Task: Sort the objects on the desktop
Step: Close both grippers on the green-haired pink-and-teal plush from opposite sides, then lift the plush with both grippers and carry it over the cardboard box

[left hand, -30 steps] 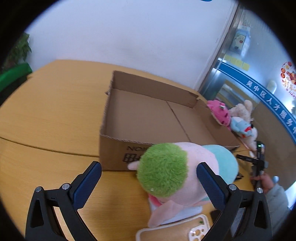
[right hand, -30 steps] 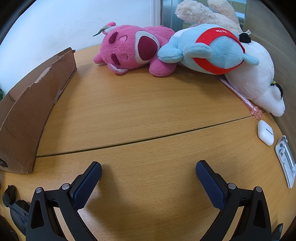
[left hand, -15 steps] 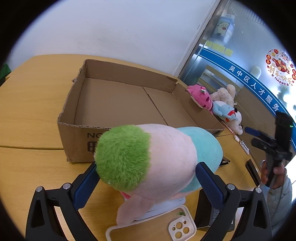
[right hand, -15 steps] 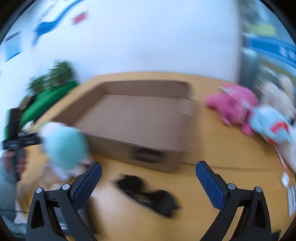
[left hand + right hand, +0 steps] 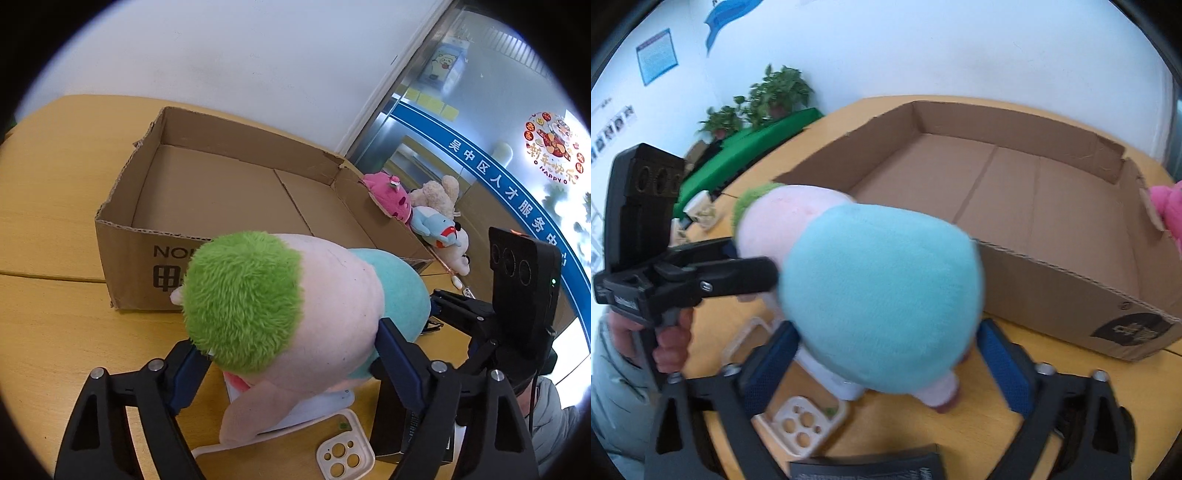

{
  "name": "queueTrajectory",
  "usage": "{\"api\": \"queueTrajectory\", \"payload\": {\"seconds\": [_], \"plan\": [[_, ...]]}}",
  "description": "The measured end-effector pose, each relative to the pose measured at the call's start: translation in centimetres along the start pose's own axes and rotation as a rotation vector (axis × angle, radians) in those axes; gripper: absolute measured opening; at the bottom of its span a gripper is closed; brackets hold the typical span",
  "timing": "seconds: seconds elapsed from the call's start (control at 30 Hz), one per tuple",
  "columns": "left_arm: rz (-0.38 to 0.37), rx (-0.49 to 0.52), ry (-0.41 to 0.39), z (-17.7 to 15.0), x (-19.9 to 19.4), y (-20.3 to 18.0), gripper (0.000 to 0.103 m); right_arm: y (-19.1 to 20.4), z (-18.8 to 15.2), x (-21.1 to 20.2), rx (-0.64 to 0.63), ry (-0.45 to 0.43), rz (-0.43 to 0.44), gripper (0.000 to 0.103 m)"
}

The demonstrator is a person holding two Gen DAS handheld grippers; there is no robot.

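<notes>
A plush toy with green hair (image 5: 240, 299), a pink head and a teal body (image 5: 882, 295) lies on the wooden table in front of an open cardboard box (image 5: 125, 258). My left gripper (image 5: 291, 354) straddles the head end. Its jaws are closing and both pads touch the plush. From the opposite side, my right gripper (image 5: 886, 347) straddles the teal body. Its jaws are closing too, with small gaps still showing beside the pads. Each view shows the other gripper: the right gripper (image 5: 447, 302) and the left gripper (image 5: 738, 258).
A beige phone case (image 5: 343, 454) and a white flat item (image 5: 314, 410) lie under the plush, beside a black object (image 5: 391, 424). Pink (image 5: 388, 192), beige (image 5: 436, 192) and blue (image 5: 436, 229) plush toys lie beyond the box. A person's hand (image 5: 668, 347) holds the left gripper.
The right view swung from the plush pile past the box to the teal body. The left gripper moved in around the head. Both pairs of jaws have narrowed.
</notes>
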State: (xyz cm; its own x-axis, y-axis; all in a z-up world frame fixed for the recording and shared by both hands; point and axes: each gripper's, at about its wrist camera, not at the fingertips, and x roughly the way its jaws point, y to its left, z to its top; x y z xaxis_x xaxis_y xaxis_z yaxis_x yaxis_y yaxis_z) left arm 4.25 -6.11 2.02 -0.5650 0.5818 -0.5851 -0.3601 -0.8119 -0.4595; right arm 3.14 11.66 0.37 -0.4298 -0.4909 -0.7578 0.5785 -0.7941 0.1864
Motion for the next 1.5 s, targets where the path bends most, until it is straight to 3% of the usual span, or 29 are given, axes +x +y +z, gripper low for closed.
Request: {"api": "queueTrajectory", "payload": {"seconds": [0.13, 0.33, 0.57, 0.8, 1.03, 1.2, 1.5], "plan": [[-0.013, 0.015, -0.023, -0.1, -1.1, -1.4, 0.080, 2.2, -0.6, -0.3, -0.049, -0.009, -0.067, 0.090], [-0.036, 0.075, -0.128, 0.9, -5.5, -5.9, 0.080, 4.7, -0.8, -7.0, -0.065, -0.154, -0.117, 0.090], [-0.058, 0.181, -0.225, 3.8, -8.2, -10.9, 0.080, 6.1, 0.3, -14.8, -0.100, -0.321, -0.176, 0.090], [-0.076, 0.273, -0.282, 8.2, -8.8, -14.0, 0.077, 5.4, 3.0, -18.8, -0.105, -0.431, -0.211, 0.090], [-0.059, 0.378, -0.367, 14.6, -10.9, -15.9, 0.077, 4.3, 9.2, -21.9, -0.155, -0.514, -0.226, 0.089], [-0.023, 0.406, -0.404, 20.2, -10.4, -14.5, 0.077, 3.2, 16.0, -22.1, -0.214, -0.539, -0.211, 0.089], [0.040, 0.319, -0.382, 25.7, -6.0, -7.6, 0.077, -0.4, 25.7, -16.0, -0.217, -0.513, -0.137, 0.089]]}}
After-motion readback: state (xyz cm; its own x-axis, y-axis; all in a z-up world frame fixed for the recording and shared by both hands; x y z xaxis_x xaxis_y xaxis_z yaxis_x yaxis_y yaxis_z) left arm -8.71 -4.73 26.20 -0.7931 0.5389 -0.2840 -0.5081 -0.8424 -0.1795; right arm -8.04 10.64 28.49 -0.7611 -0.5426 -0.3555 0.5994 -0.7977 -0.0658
